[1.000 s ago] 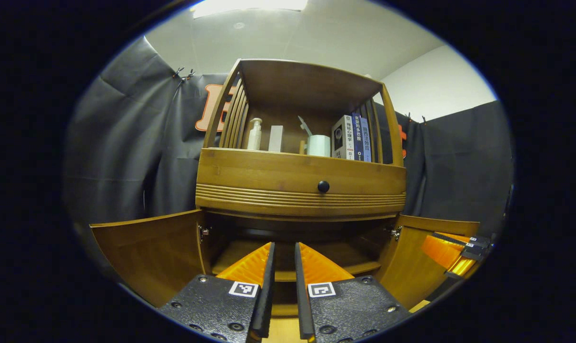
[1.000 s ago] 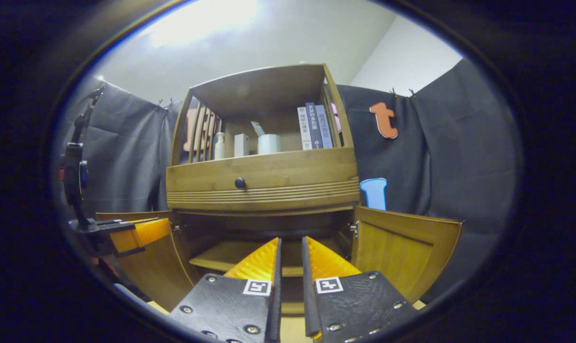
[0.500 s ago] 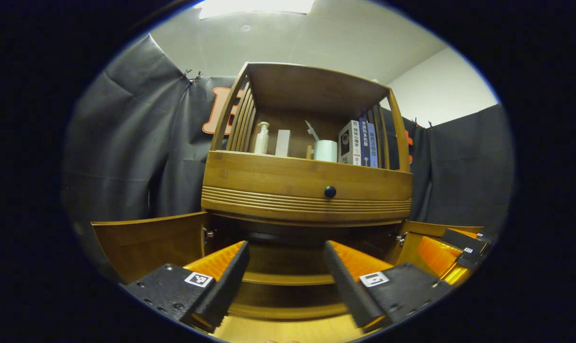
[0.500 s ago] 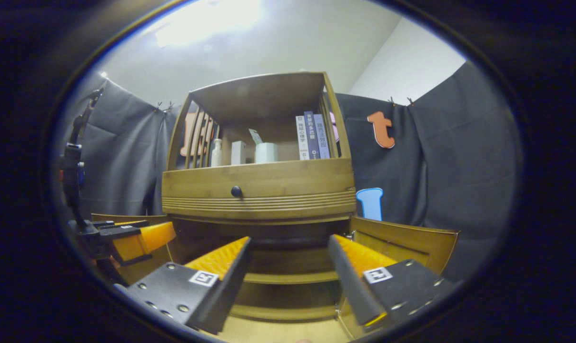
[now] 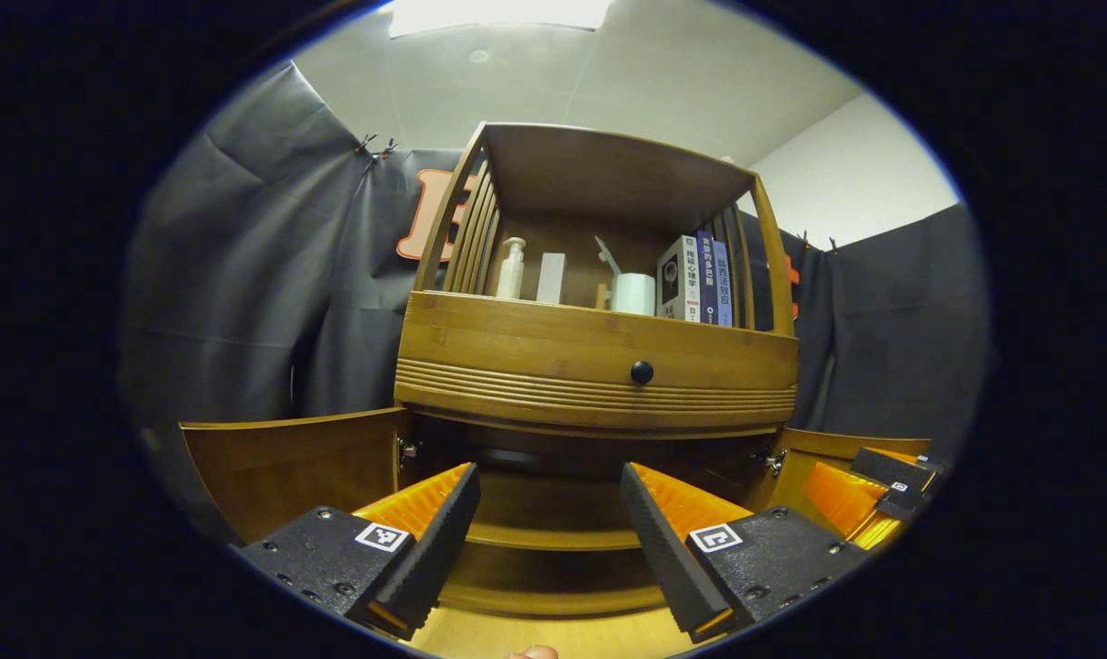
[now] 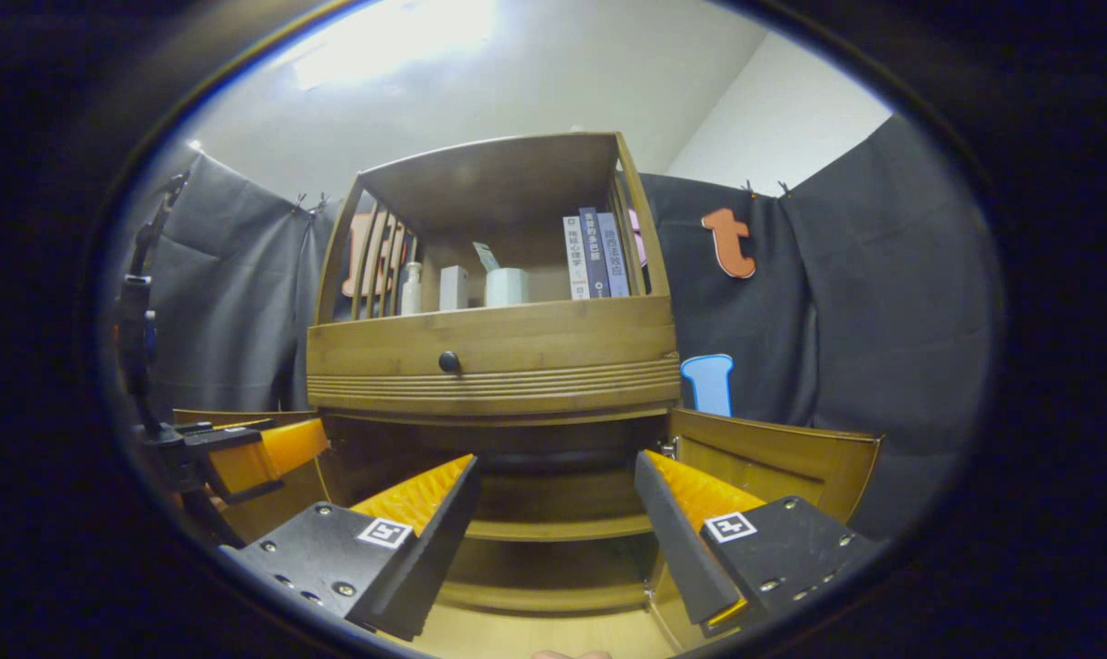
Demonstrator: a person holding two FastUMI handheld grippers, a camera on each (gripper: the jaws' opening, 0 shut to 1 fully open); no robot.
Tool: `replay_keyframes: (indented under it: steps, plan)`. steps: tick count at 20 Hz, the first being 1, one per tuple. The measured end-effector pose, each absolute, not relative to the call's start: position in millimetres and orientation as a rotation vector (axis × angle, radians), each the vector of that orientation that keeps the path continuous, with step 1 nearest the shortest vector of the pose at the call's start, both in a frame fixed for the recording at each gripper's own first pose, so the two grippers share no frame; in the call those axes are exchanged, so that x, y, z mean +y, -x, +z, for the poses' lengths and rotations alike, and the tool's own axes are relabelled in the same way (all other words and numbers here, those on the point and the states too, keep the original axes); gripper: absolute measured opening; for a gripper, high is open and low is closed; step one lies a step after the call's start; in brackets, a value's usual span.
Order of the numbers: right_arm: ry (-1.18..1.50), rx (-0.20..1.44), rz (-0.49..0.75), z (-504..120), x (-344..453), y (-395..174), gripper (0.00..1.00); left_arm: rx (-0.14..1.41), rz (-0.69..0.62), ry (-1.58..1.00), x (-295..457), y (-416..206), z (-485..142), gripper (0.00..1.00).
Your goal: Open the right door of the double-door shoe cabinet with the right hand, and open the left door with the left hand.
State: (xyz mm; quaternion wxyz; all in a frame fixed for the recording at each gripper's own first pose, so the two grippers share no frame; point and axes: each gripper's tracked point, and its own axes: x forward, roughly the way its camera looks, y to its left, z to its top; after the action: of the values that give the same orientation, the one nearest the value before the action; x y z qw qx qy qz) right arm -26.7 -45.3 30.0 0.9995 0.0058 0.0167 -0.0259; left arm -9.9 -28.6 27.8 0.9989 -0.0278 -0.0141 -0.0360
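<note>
The wooden shoe cabinet (image 5: 599,348) (image 6: 489,352) stands straight ahead with both lower doors swung wide. Its left door (image 5: 288,458) (image 6: 242,494) hangs out to the left and its right door (image 5: 796,476) (image 6: 773,462) to the right, baring the inner shelf (image 5: 553,535) (image 6: 553,526). My left gripper (image 5: 548,480) is open, held in front of the opening with nothing between its fingers. My right gripper (image 6: 556,467) is open too and holds nothing. Each gripper also shows at the other view's edge, the right gripper (image 5: 869,494) by the right door and the left gripper (image 6: 242,458) by the left door.
A drawer with a dark knob (image 5: 641,372) (image 6: 449,362) sits above the doors. The top shelf holds a pump bottle (image 5: 511,268), a white box (image 5: 551,278), a white cup (image 5: 633,293) and books (image 5: 700,279). Black cloth hangs on both sides. The wooden floor (image 5: 553,636) lies below.
Both grippers went from shut to open between the earliest frames and now. They have drawn back slightly from the cabinet. The doors stay wide open.
</note>
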Motion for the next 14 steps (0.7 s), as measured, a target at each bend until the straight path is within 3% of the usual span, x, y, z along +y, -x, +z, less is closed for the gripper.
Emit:
replay_keyframes:
  steps: [5,6,11,14]
  plan:
    - [-0.010,0.043,-0.052,27.2,-43.0,28.3,0.96,-0.032,-0.073,0.047,-27.7,12.9,28.8,0.92]
    - [-0.010,0.042,-0.052,27.7,-42.9,28.6,0.96,-0.031,-0.074,0.047,-27.1,13.5,28.7,0.95]
    - [-0.007,0.044,-0.050,26.5,-40.0,33.2,0.97,-0.029,-0.076,0.045,-25.3,16.6,28.3,0.92]
    - [-0.004,0.049,-0.049,25.2,-37.0,34.9,0.97,-0.026,-0.079,0.042,-24.0,17.8,26.7,0.95]
